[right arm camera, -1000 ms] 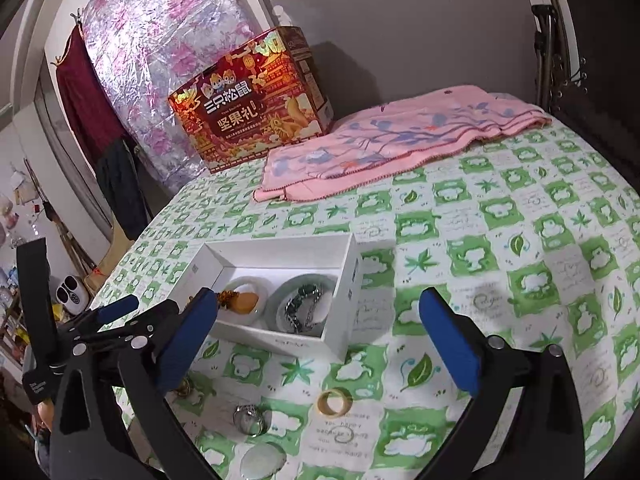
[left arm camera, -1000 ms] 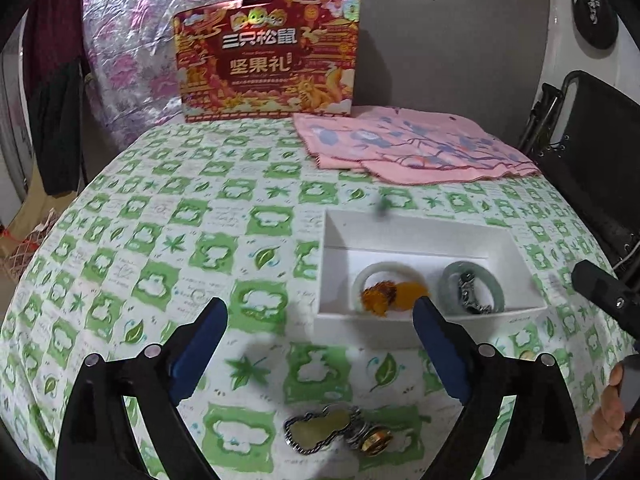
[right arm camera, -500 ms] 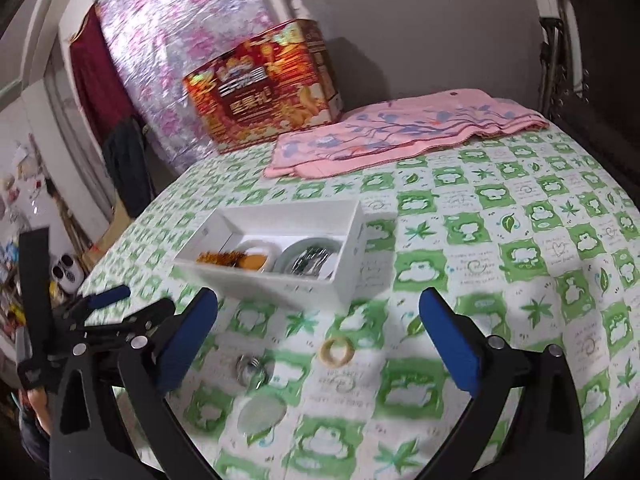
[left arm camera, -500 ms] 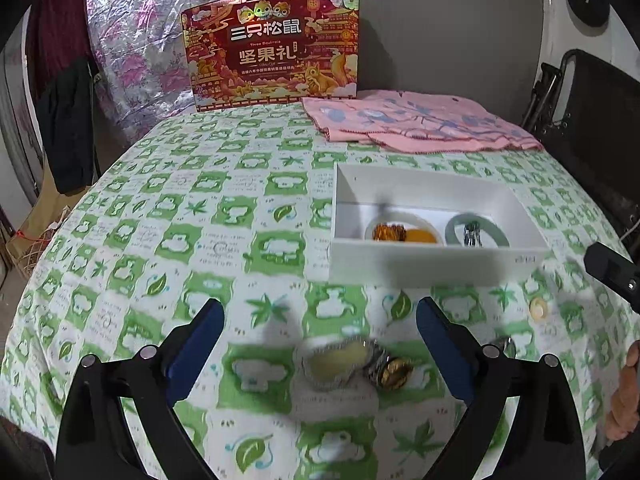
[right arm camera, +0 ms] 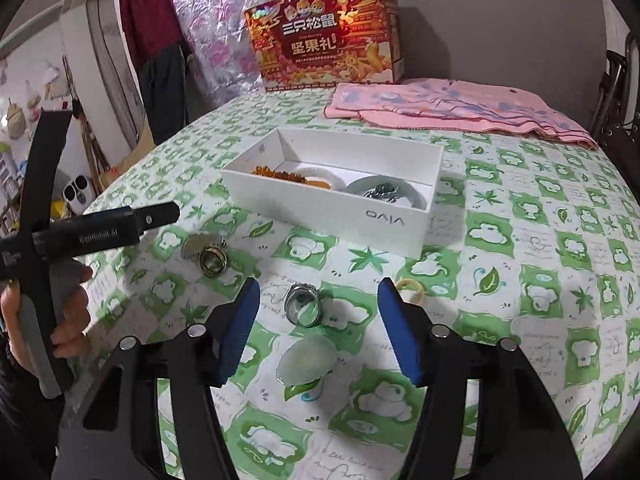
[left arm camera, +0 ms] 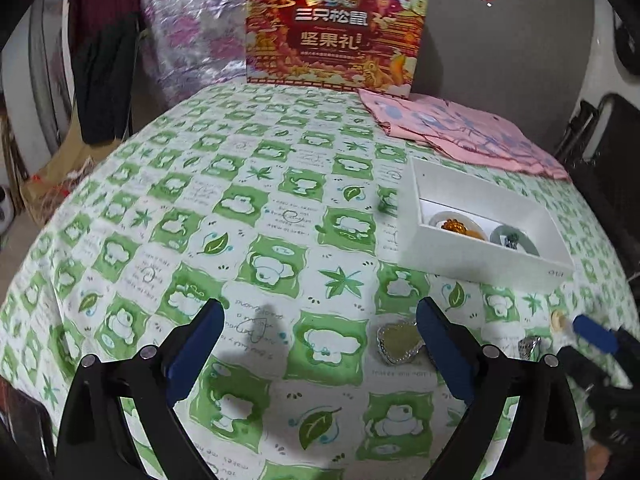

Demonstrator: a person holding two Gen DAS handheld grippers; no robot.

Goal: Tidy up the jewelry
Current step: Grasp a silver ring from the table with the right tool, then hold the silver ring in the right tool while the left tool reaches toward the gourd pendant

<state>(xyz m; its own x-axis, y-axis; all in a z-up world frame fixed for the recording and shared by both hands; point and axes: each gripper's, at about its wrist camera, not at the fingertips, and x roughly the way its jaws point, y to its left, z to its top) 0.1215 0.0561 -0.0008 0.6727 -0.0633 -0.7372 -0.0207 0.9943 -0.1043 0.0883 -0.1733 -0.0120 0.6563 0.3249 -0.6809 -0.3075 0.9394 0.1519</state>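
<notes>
A white box (right arm camera: 332,204) on the green-patterned tablecloth holds amber beads (right arm camera: 280,174) and a green bangle (right arm camera: 386,192). My right gripper (right arm camera: 318,320) is open, and a silver ring (right arm camera: 302,304) lies on the cloth between its blue fingertips. A pale oval piece (right arm camera: 306,362) lies just below the ring, and a cream ring (right arm camera: 412,286) lies beside the right finger. My left gripper (left arm camera: 320,344) is open and empty. A silver heart pendant (left arm camera: 398,342) lies close to its right finger, with a gold ring (right arm camera: 212,260) next to the pendant.
A red gift box (left arm camera: 336,36) stands at the table's far edge, with a folded pink cloth (left arm camera: 460,128) to its right. A dark chair (left arm camera: 608,148) is at the right. A hand (right arm camera: 68,312) holds the left gripper's handle. The table drops away at its round edges.
The right gripper has come down over the silver ring and its fingers have narrowed. The left gripper has shifted left, so the heart pendant now lies by its right finger.
</notes>
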